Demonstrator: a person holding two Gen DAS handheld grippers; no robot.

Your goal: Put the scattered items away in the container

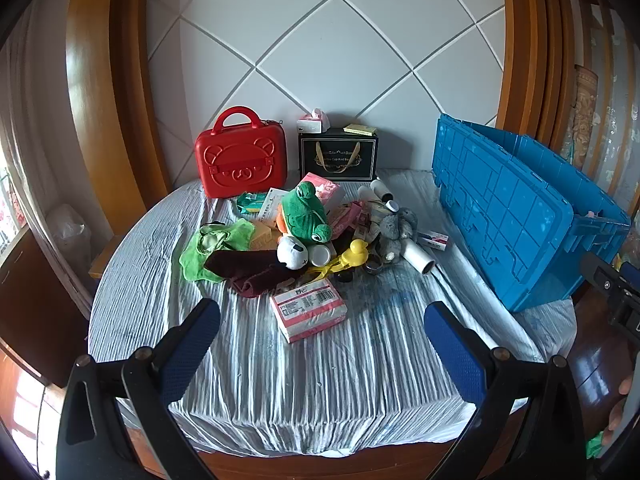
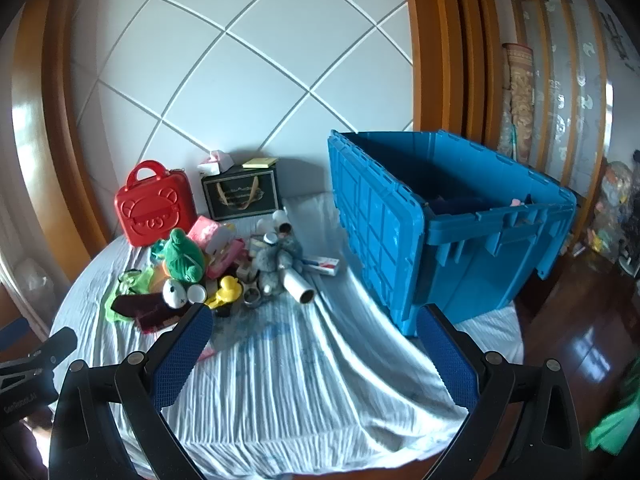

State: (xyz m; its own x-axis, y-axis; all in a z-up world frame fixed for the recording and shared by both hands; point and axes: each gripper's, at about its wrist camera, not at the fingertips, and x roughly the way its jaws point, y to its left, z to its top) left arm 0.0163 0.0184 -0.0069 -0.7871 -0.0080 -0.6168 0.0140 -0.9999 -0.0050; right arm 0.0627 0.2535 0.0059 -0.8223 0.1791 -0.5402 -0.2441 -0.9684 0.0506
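2 hand-held grippers hover over the near edge of a worktop (image 1: 320, 380) covered with a striped, wrinkled white cloth. The left hand-held gripper (image 1: 322, 320) has its blue-padded fingers (image 1: 188, 348) spread fully apart, released, with nothing between them and nothing touched; it points downward toward a pink-and-white packet (image 1: 308, 308) lying just ahead of it on the cloth. The right hand-held gripper (image 2: 314, 328) is likewise spread wide and grasps nothing, its pads (image 2: 446, 356) clear of every item.

The scattered items sit in a heap at the middle of the worktop: a green frog plush (image 1: 306, 212) on top, a white panda-face plush (image 1: 292, 252) below it, a yellow duck toy (image 1: 356, 252), a grey plush (image 1: 396, 228), a white roll (image 1: 418, 258) lying on its side, a lime green cloth (image 1: 212, 248) and a dark maroon cloth (image 1: 248, 272). A small red-and-white box (image 1: 434, 239) lies just right of the heap.

The blue plastic crate (image 2: 460, 240) stands at the right side of the worktop, well apart from the heap, its hinged lid flap (image 2: 376, 216) hanging open toward the pile; dark contents show inside it in the right wrist view. At the back, against the white quilted wall, stand a red bear-face case (image 1: 240, 156) and a black gift bag (image 1: 338, 158).
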